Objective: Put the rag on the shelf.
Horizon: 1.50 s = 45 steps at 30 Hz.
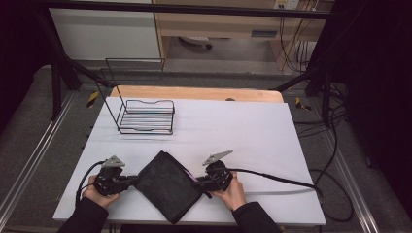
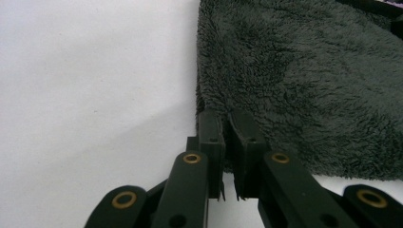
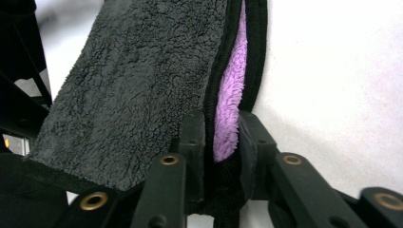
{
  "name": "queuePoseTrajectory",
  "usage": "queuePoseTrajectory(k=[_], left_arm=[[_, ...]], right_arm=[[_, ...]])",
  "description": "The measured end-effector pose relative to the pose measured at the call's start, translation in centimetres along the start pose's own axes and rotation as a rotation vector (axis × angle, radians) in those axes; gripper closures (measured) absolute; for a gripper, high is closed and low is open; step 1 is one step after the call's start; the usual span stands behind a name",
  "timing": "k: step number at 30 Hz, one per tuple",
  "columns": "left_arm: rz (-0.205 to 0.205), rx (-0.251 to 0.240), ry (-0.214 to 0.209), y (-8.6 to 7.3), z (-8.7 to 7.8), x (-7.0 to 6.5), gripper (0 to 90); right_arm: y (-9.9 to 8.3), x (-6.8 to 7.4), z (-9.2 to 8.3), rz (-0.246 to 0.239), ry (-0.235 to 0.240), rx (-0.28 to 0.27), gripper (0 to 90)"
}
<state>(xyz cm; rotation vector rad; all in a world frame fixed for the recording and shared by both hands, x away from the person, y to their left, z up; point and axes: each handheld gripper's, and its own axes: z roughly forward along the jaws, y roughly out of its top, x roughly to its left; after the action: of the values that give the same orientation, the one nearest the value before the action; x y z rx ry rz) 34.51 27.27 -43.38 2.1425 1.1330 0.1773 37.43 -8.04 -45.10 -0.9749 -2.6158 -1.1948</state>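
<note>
**Both corners pinched, cloth ready to lift**

Dark fleece cloth (image 1: pixel 167 184) lies folded on the near part of the white desk (image 1: pixel 252 131), turned like a diamond between my hands. Grey pile on top; a purple inner face (image 3: pixel 230 118) shows along the edge in the right gripper view.

Left tongs (image 1: pixel 130 181): pressed together on the cloth's left corner; in the left gripper view (image 2: pixel 227 137) the pads meet right at the fleece edge, so the bite looks thin.

Right tongs (image 1: pixel 200 180): pinching the right corner, purple layer and black hem caught between the pads (image 3: pixel 223 142).

Wire rack (image 1: pixel 145 116) stands well apart, toward the far left of the desk.

Judgement for this step: raise both hands evenly and level, keep the cloth taut between corners, and watch the left bite for slipping; mind all layers come up together
</note>
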Motion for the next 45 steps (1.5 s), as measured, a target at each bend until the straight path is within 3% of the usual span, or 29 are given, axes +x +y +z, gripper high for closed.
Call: queuePoseTrajectory(k=[8, 15, 20, 23, 28, 29, 32, 33, 35, 36, 38, 42, 43, 44, 45], left_arm=[[-0.009, -0.026, -0.001, 0.4, -0.3, 0.2, 84.1], [-0.003, -0.035, 0.016, 1.6, 0.2, 0.6, 84.2], [-0.005, -0.054, 0.02, 3.3, 0.7, 0.8, 84.2], [0.0, -0.058, 0.021, 3.5, 0.7, 0.8, 84.2], [0.013, -0.029, 0.039, 2.3, 0.7, 0.8, 83.9], [0.007, -0.025, 0.031, 2.0, 0.7, 0.9, 83.7], [0.001, -0.016, 0.02, 1.6, 0.9, 1.1, 83.5], [0.005, -0.013, 0.022, 1.6, 0.9, 1.1, 83.2], [0.024, -0.009, 0.034, 1.5, 1.0, 0.9, 83.1], [0.024, -0.009, 0.034, 1.5, 1.0, 0.9, 83.0], [0.03, -0.01, 0.037, 1.4, 1.0, 0.9, 82.9], [0.03, -0.006, 0.034, 1.3, 1.0, 0.9, 83.0], [0.029, -0.005, 0.033, 1.3, 1.0, 0.9, 83.0], [0.03, -0.004, 0.032, 1.3, 1.0, 0.9, 83.0], [0.03, -0.004, 0.031, 1.3, 0.9, 1.0, 83.0]], right_arm=[[0.2, 0.4, -0.8, 0.01, 0.002, -0.033, 78.6], [0.3, 1.1, -1.3, -0.003, -0.031, -0.049, 78.9], [0.2, 1.3, -1.5, 0.011, -0.058, -0.059, 78.9], [-0.1, 1.5, -1.2, 0.016, -0.076, -0.054, 78.2], [0.0, 1.2, -1.0, -0.017, -0.089, -0.044, 65.2], [0.9, 0.6, -1.3, -0.036, -0.1, -0.083, 55.1], [2.3, 0.1, -1.4, -0.035, -0.089, -0.131, 50.8], [4.1, -0.3, -0.9, -0.045, -0.108, -0.156, 42.7], [5.8, -0.7, 0.1, -0.053, -0.123, -0.144, 39.8], [5.8, -0.7, 0.1, -0.053, -0.123, -0.144, 39.8], [8.0, -1.4, 2.1, -0.051, -0.122, -0.133, 38.6], [9.5, -2.1, 4.9, -0.048, -0.113, -0.121, 40.8], [9.5, -2.1, 4.9, -0.048, -0.113, -0.121, 40.8], [9.7, -2.3, 6.2, -0.057, -0.111, -0.098, 42.6], [9.7, -2.3, 6.2, -0.057, -0.111, -0.098, 42.6]])
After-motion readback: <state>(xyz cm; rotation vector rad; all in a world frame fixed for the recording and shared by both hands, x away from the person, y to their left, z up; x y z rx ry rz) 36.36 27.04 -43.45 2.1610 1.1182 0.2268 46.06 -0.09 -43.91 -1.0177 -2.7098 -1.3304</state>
